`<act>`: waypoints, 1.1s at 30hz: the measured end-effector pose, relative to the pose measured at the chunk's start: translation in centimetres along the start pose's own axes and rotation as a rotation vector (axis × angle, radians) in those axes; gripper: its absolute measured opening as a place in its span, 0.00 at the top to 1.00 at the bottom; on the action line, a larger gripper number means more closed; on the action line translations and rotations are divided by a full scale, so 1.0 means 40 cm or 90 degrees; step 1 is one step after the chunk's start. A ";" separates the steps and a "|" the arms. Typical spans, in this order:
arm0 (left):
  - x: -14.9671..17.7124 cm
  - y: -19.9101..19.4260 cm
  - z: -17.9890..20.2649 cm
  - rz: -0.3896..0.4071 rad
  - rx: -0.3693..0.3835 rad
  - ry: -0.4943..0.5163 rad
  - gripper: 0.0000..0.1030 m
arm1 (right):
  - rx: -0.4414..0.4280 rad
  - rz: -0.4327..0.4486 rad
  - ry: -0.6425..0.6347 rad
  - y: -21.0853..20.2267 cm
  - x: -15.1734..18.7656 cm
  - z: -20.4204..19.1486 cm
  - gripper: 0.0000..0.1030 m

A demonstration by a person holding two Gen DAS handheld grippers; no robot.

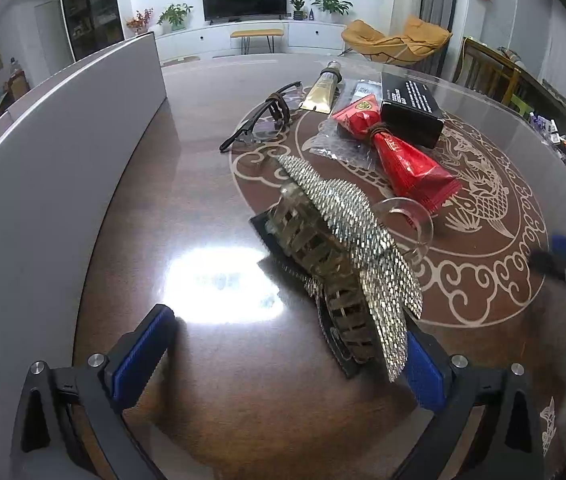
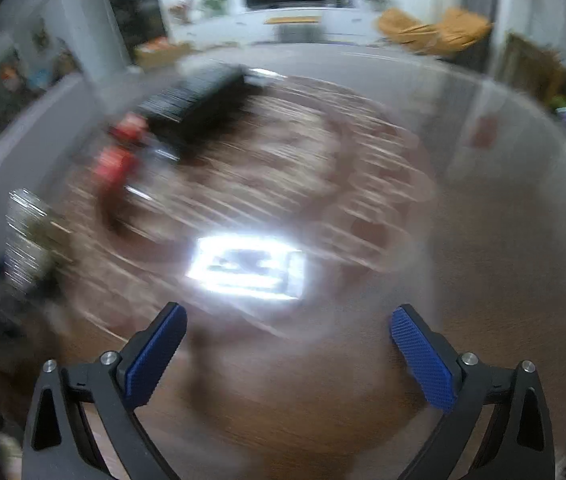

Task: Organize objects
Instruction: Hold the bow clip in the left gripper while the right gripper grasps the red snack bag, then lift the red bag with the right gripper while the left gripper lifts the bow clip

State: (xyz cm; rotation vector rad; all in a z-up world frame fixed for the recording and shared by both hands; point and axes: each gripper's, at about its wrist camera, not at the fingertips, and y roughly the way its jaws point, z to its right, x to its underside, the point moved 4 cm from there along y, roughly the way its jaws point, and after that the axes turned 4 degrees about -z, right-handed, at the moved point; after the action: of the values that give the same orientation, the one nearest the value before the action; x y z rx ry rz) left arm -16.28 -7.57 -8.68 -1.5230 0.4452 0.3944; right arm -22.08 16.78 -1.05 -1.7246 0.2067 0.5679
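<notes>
Objects for sorting are lying clustered on a glossy brown table [image 1: 211, 380], viewed left to right. A grey panel [image 1: 55, 168] is standing along the table's left edge. Black-framed glasses [image 1: 259, 120], with a brown cord wound about them, are lying at the near left of the cluster, and a gold tube [image 1: 321, 88] is lying just beyond them. A sequined hair clip [image 1: 347, 240] is leaning over a woven strap on a dark card at the centre. A clear ring [image 1: 407, 216] is resting just beside the clip. A red tube [image 1: 399, 152], tied at its waist with cord, is lying across a clear plastic bag [image 1: 339, 144]. A black box [image 1: 411, 108] is sitting behind it, touching it.

The left gripper [image 1: 287, 360] is hovering with its jaws apart; the clip's near end is lying between them, and its sequins are seemingly brushing the right pad. The right gripper [image 2: 289, 356] is standing wide apart over bare table, gripping nothing; its view is heavily motion-blurred, so only the box and red tube are recognisable there.
</notes>
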 end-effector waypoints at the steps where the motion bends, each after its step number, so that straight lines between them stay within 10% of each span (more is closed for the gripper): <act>1: 0.005 -0.003 -0.001 0.000 0.000 -0.001 0.00 | -0.025 0.006 -0.010 -0.001 -0.025 -0.033 0.10; 8: 0.028 -0.018 -0.007 0.001 -0.002 -0.002 0.00 | -0.076 -0.001 -0.126 0.097 -0.227 -0.289 0.41; 12: 0.025 -0.016 -0.007 0.002 -0.001 -0.004 0.00 | -0.070 -0.050 -0.125 0.151 -0.239 -0.301 0.77; 21: 0.020 -0.015 -0.009 0.002 -0.001 -0.004 0.00 | -0.071 -0.023 -0.121 0.031 -0.079 -0.158 0.77; 28: 0.021 -0.015 -0.010 0.002 -0.001 -0.005 0.00 | 0.029 0.030 -0.035 -0.054 0.043 0.033 0.75; 33: 0.020 -0.015 -0.009 0.002 -0.001 -0.004 0.00 | 0.047 0.030 -0.061 -0.019 0.035 0.037 0.33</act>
State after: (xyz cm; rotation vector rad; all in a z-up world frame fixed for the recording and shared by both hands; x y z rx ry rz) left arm -15.28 -7.97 -8.57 -1.5226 0.4423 0.4024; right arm -20.92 18.60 -1.26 -1.6202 0.1991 0.6682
